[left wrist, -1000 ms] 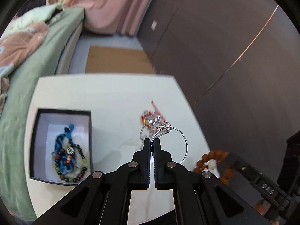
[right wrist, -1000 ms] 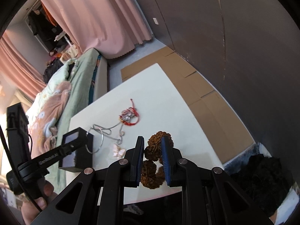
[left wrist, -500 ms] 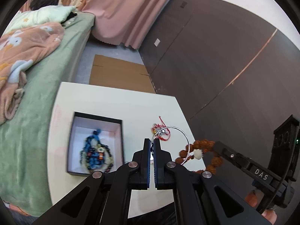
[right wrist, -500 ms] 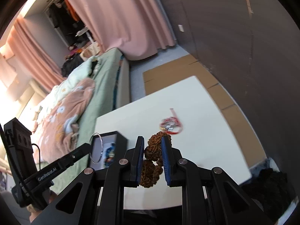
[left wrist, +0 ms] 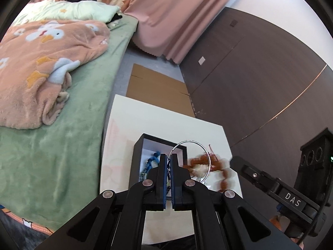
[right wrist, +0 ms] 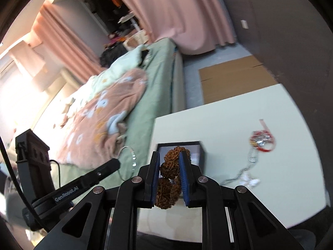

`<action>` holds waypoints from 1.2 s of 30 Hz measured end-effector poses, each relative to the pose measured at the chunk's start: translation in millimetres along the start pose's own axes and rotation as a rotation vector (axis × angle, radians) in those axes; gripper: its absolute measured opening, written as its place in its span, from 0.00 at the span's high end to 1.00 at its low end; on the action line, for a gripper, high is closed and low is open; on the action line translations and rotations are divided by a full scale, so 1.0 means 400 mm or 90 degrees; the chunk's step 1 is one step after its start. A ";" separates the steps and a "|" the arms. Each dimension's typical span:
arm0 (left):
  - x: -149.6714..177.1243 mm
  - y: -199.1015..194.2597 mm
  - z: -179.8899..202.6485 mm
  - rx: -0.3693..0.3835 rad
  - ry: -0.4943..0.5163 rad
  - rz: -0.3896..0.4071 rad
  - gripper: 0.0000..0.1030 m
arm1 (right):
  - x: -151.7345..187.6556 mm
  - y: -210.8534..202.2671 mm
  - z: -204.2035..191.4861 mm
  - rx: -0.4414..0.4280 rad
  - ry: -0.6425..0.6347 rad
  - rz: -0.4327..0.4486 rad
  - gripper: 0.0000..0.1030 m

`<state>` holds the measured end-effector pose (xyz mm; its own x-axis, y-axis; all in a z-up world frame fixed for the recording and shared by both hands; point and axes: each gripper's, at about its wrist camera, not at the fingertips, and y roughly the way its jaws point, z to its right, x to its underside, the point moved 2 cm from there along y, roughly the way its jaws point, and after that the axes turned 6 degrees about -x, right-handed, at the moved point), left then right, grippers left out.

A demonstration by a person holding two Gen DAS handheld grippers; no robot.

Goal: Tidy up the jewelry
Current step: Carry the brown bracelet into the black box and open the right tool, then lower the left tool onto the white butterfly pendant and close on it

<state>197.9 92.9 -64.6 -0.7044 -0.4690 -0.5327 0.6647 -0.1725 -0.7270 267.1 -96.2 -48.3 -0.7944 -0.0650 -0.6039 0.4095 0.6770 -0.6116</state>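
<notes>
My left gripper (left wrist: 168, 158) is shut on a thin silver bangle (left wrist: 188, 142) and holds it above the black jewelry box (left wrist: 137, 162), which has a blue beaded bracelet (left wrist: 153, 160) inside. My right gripper (right wrist: 169, 156) is shut on a brown knobbly bead bracelet (right wrist: 173, 162) and hangs over the same box (right wrist: 203, 148). That bracelet shows blurred in the left wrist view (left wrist: 223, 179). A red string charm (right wrist: 263, 141) and a silver chain with a white butterfly (right wrist: 248, 179) lie on the white table (right wrist: 229, 125).
A green bed (left wrist: 72, 112) with a pink patterned blanket (left wrist: 41, 58) runs along the table's left side. Cardboard (left wrist: 158, 89) lies on the floor beyond the table. A dark brown wall (left wrist: 260, 83) is to the right.
Both grippers have lifted and swung left from the table's right part to over the box, each carrying its piece. The views now tilt up toward the bed and curtains.
</notes>
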 end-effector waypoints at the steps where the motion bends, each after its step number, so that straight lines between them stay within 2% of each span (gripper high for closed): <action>1: 0.001 0.002 0.002 -0.001 0.002 -0.004 0.98 | 0.000 0.016 -0.002 0.000 0.006 -0.008 0.73; 2: 0.004 0.006 0.005 -0.001 0.004 -0.008 0.98 | 0.003 0.020 0.002 0.002 0.010 -0.014 0.52; 3: 0.006 0.009 0.009 0.000 0.008 -0.012 0.98 | 0.005 0.023 0.011 0.008 0.019 -0.014 0.41; 5: 0.011 0.021 0.020 -0.002 0.016 -0.020 0.98 | 0.014 0.008 0.028 0.013 0.027 0.005 0.40; 9: 0.021 0.055 0.043 -0.013 0.017 -0.037 0.98 | 0.032 -0.030 0.099 0.027 0.057 0.008 0.40; 14: 0.022 0.113 0.093 -0.045 0.047 -0.100 0.94 | 0.047 -0.105 0.211 0.062 0.112 0.026 0.40; 15: 0.023 0.121 0.099 -0.047 0.037 -0.111 0.89 | 0.051 -0.118 0.232 0.067 0.123 0.030 0.40; 17: 0.027 0.127 0.109 -0.045 0.020 -0.121 0.59 | 0.060 -0.143 0.274 0.076 0.146 0.037 0.40; 18: 0.030 0.129 0.116 -0.040 0.016 -0.123 0.28 | 0.066 -0.155 0.296 0.080 0.159 0.041 0.40; 19: 0.037 0.129 0.129 -0.025 0.013 -0.117 0.10 | 0.070 -0.164 0.314 0.082 0.170 0.044 0.40; 21: 0.045 0.125 0.156 0.000 0.021 -0.102 0.08 | 0.081 -0.179 0.345 0.087 0.187 0.048 0.40; 24: 0.064 0.138 0.215 0.013 0.065 -0.111 0.08 | 0.093 -0.192 0.374 0.093 0.200 0.049 0.40; 32: 0.119 0.213 0.353 -0.012 0.185 -0.163 0.09 | 0.102 -0.217 0.426 0.102 0.210 0.057 0.40; 35: 0.141 0.250 0.390 -0.029 0.220 -0.184 0.18 | 0.105 -0.230 0.446 0.109 0.213 0.063 0.40; 36: 0.149 0.265 0.398 -0.032 0.225 -0.197 0.28 | 0.107 -0.236 0.457 0.111 0.217 0.065 0.40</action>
<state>266.1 -91.2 -104.5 -0.9150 -0.0764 -0.3962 0.4032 -0.2113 -0.8904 276.4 -296.9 -109.9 -0.8367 0.2630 -0.4803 0.5413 0.5301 -0.6527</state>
